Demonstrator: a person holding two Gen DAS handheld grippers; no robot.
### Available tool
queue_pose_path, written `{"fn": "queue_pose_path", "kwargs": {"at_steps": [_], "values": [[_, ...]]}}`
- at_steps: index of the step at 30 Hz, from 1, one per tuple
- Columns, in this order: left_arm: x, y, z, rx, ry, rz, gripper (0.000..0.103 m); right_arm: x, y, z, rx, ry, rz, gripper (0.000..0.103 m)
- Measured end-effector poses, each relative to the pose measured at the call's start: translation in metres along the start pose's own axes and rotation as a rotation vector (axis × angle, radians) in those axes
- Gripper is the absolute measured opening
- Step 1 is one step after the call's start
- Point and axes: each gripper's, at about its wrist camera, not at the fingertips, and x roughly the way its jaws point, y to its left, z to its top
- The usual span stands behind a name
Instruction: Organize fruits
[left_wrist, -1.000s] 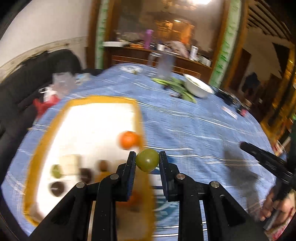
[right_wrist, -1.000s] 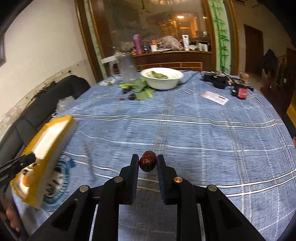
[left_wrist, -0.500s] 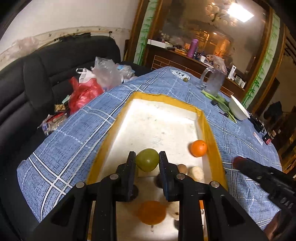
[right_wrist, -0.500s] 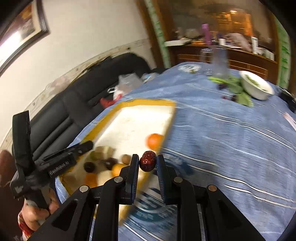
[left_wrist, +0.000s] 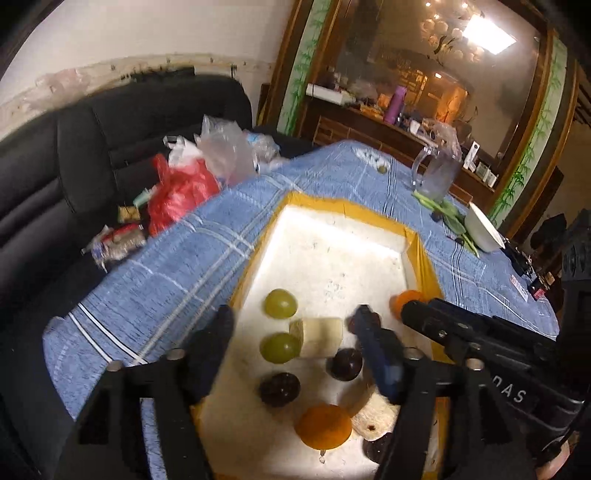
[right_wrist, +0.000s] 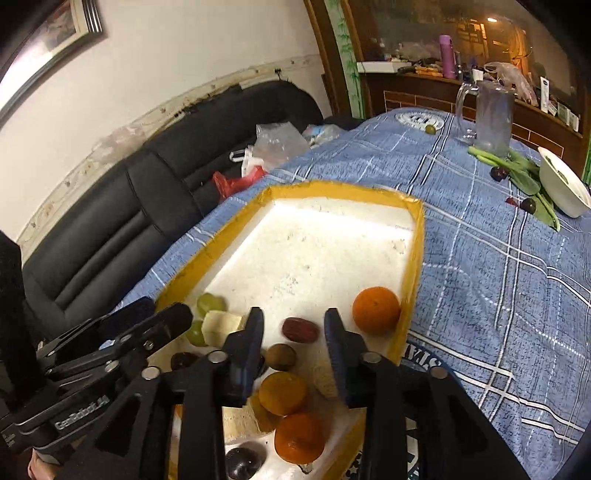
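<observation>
From the left wrist view, our left tool (left_wrist: 295, 328) is spread wide with nothing between its fingers, hanging over the near end of the yellow-rimmed white tray (left_wrist: 347, 205) on the blue checked desk (left_wrist: 177, 266). Two green fruits (left_wrist: 280, 303) sit one behind the other, smooth, round and a bit glossy, right beside a pale cut chunk (left_wrist: 320, 336). Two dark, almost black plums (left_wrist: 279, 388) lie nearer us, then a bright orange tangerine (left_wrist: 325, 427) at the close edge, touching a pale slice with a brown spot. Our right tool pokes in from the right, partly hiding another orange fruit at the tray's right wall.

In the right wrist view, our right tool (right_wrist: 294, 320) is also open, fingers well apart, and a wrinkly dark red date (right_wrist: 300, 329) lies on the tray floor between them. Just near of it is a small brownish round fruit (right_wrist: 280, 356), then two tangerines stacked toward us. A third one, the orange (right_wrist: 376, 310), sits alone against the right wall. Our left tool comes in from the left over the green fruits. Way back on the desk there's a white bowl (right_wrist: 561, 184) next to leafy greens.
</observation>
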Motion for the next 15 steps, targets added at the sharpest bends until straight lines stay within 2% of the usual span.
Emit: {"fn": "queue_pose_path", "kwargs": {"at_steps": [1, 5, 8, 9, 11, 12, 15], "values": [[-0.004, -0.001, 0.0, 0.004, -0.017, 0.014, 0.077, -0.005, -0.002, 0.0, 0.006, -0.014, 0.005, 0.043], [-0.018, -0.009, 0.003, 0.025, -0.053, 0.052, 0.078, -0.027, -0.009, -0.005, 0.005, -0.054, 0.0, 0.048], [-0.037, -0.013, 0.005, 0.043, -0.095, 0.084, 0.078, -0.047, -0.015, -0.012, -0.021, -0.101, -0.051, 0.049], [-0.045, -0.014, 0.005, 0.05, -0.119, 0.102, 0.078, -0.055, -0.019, -0.015, -0.032, -0.125, -0.081, 0.05], [-0.065, -0.013, 0.006, 0.054, -0.187, 0.156, 0.086, -0.067, -0.025, -0.019, -0.03, -0.161, -0.124, 0.056], [-0.075, -0.013, 0.007, 0.048, -0.229, 0.186, 0.09, -0.072, -0.028, -0.021, -0.018, -0.173, -0.132, 0.057], [-0.098, -0.018, 0.007, 0.024, -0.333, 0.245, 0.096, -0.091, -0.038, -0.025, 0.033, -0.202, -0.125, 0.057]]}}
